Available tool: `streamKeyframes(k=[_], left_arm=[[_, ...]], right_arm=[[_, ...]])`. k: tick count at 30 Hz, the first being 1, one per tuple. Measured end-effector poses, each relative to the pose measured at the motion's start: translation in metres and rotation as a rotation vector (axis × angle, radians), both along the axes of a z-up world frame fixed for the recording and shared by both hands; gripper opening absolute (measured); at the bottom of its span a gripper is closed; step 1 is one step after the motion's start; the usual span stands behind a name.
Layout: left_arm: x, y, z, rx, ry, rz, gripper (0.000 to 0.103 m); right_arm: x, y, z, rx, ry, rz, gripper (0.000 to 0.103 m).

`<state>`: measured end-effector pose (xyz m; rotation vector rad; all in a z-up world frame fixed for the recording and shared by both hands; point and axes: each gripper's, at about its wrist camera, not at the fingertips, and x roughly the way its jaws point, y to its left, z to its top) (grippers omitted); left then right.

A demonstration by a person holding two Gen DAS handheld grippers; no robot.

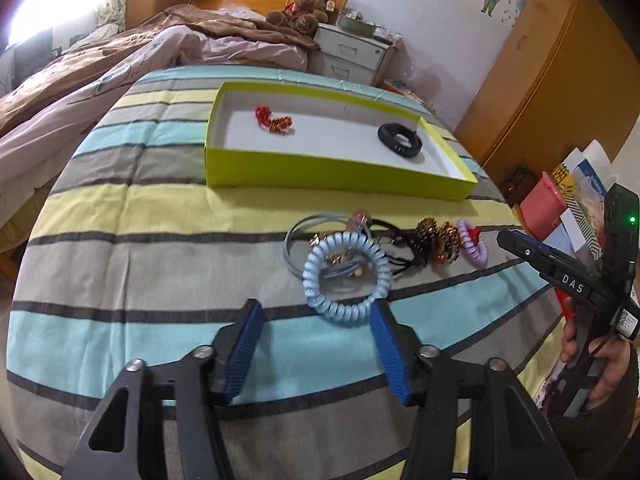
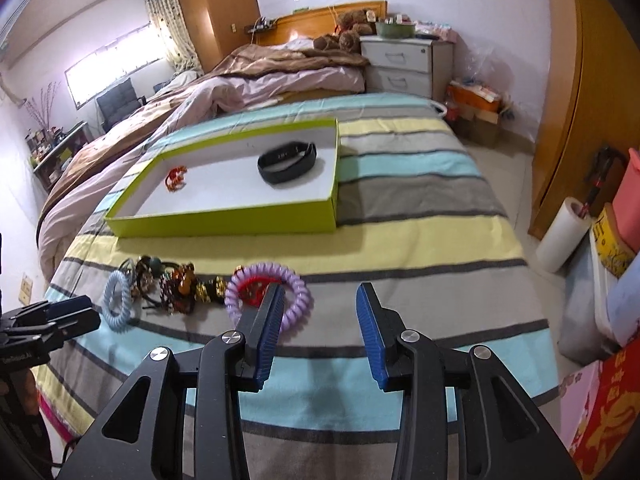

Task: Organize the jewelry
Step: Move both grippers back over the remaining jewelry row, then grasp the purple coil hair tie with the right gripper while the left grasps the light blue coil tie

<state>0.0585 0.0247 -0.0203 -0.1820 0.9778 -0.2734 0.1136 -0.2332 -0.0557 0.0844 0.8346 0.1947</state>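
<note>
Blue coil tie btwn open jaws.

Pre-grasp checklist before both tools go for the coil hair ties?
1. Left tool open, nothing between its pads: ok.
2. Blue coil tie centred ahead of left tool: not ok, it sits toward the right finger.
3. Right tool open, empty: ok.
4. Purple coil tie lined up with right tool: not ok, the left finger overlaps it.
5. Green box has free floor: ok; only red trinket and black band inside.
6. Blue tie free of the tangled pile: cannot tell.
</note>
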Motion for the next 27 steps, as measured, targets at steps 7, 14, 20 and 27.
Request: streamKeyframes(k=[7,14,20,27], left_arm=[[0.002,-0.001,-0.002,0.001,0.004,0.015,0.052],[0.005,-0.004,-0.002,0.021,0.006,0.027,0.05],[0.009,-0.008,-0.002,0.055,0.001,0.028,0.046],[0.011,-0.01,-0.002,0.092,-0.006,0.018,0.044]], right_arm=[[0.008,0.001,-0.013,0.023,0.047,0.028,0.039],[0.016,0.007,-0.016,0.003,0.063,0.058,0.039],[0.017,0.015,-0.016,-0.042,0.064,0.094,0.021],[0.015,0.013,-0.017,-0.053,0.058,0.087,0.01]])
